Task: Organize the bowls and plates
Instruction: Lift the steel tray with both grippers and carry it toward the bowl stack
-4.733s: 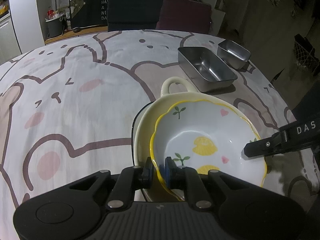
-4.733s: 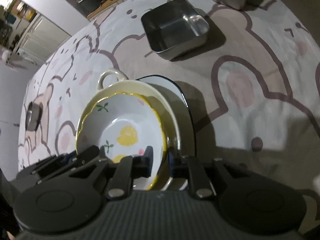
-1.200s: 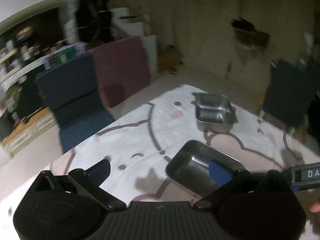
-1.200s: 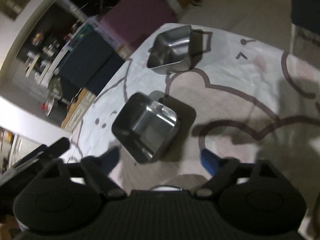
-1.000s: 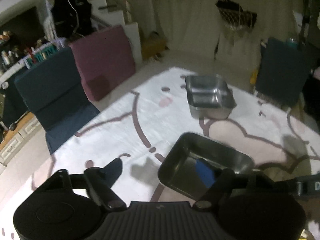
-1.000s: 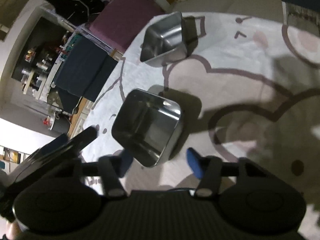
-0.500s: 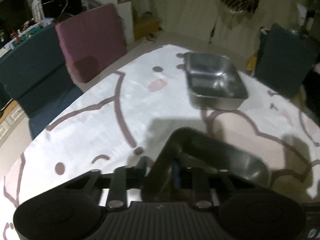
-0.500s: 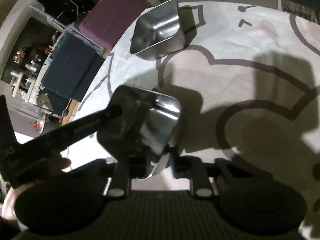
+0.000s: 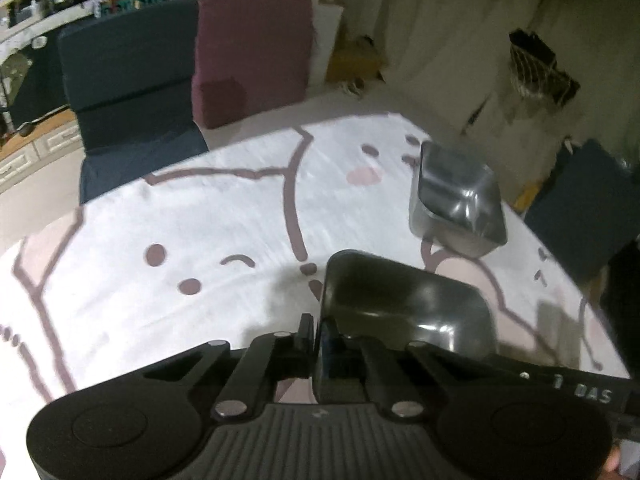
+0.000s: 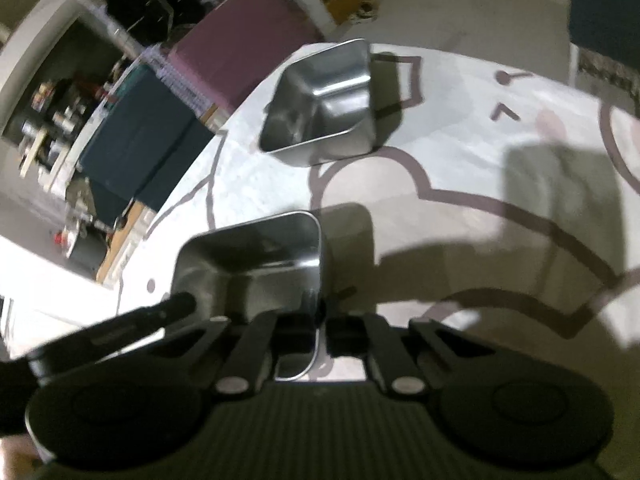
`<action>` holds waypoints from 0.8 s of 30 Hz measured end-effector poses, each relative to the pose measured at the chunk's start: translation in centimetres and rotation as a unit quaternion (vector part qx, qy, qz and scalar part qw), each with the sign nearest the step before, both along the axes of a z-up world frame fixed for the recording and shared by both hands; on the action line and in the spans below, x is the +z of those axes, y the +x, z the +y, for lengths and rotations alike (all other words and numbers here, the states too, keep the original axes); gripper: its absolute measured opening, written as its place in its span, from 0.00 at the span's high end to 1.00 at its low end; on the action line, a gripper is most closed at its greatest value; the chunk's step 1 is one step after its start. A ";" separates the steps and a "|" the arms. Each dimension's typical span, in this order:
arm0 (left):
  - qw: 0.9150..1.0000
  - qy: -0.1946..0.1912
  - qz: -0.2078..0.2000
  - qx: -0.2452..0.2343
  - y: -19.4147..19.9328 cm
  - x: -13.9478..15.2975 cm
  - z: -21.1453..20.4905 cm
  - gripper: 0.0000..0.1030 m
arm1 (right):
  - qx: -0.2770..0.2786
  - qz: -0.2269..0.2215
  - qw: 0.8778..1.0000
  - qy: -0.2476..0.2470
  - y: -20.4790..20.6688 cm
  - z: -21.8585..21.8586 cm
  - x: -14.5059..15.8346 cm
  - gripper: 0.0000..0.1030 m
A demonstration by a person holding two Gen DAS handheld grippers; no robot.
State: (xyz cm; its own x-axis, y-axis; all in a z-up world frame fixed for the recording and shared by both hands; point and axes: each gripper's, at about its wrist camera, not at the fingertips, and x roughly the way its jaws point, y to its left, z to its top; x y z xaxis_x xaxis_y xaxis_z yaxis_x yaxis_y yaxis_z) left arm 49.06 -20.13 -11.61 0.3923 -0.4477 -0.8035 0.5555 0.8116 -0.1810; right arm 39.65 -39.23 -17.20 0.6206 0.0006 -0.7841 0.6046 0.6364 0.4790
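A large steel tray (image 9: 404, 308) lies on the bear-print tablecloth (image 9: 200, 216), close in front of both cameras. My left gripper (image 9: 317, 326) is shut on the tray's left wall. My right gripper (image 10: 320, 314) is shut on the opposite wall of the same large steel tray (image 10: 256, 256). Each gripper shows in the other's view: the right gripper (image 9: 580, 392) at the lower right, the left gripper's finger (image 10: 132, 316) reaching in at the left. A smaller steel tray (image 9: 456, 204) stands further back, apart from the large one; in the right wrist view the smaller tray (image 10: 324, 108) is empty.
A dark blue chair (image 9: 124, 80) and a maroon chair (image 9: 248, 56) stand beyond the table's far edge. Another dark chair (image 9: 580, 208) stands to the right. Shelves with clutter (image 10: 52, 120) line the back of the room.
Both grippers came down with open jaws on either side of the large steel tray and closed on its two opposite walls. Earlier they held the yellow bowl on a stack.
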 end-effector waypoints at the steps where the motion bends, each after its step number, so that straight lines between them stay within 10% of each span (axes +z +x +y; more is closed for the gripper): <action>1: 1.000 -0.002 -0.004 0.006 -0.4 0.7 0.5 0.98 | 0.006 -0.002 1.000 -0.004 0.0 0.1 0.3 0.96; 24: 0.976 -0.011 -0.038 0.216 -18.0 8.4 21.4 0.96 | 0.292 -0.091 0.952 -0.025 -4.9 14.8 7.6 0.96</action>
State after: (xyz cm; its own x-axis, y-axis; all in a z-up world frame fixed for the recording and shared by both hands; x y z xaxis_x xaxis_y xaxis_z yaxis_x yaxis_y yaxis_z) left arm 31.05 1.28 -3.16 0.6057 -0.2441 -0.7573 0.1757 0.9693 -0.1719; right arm 34.77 -24.46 -9.56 0.6514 0.3525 -0.6719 0.0502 0.8636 0.5017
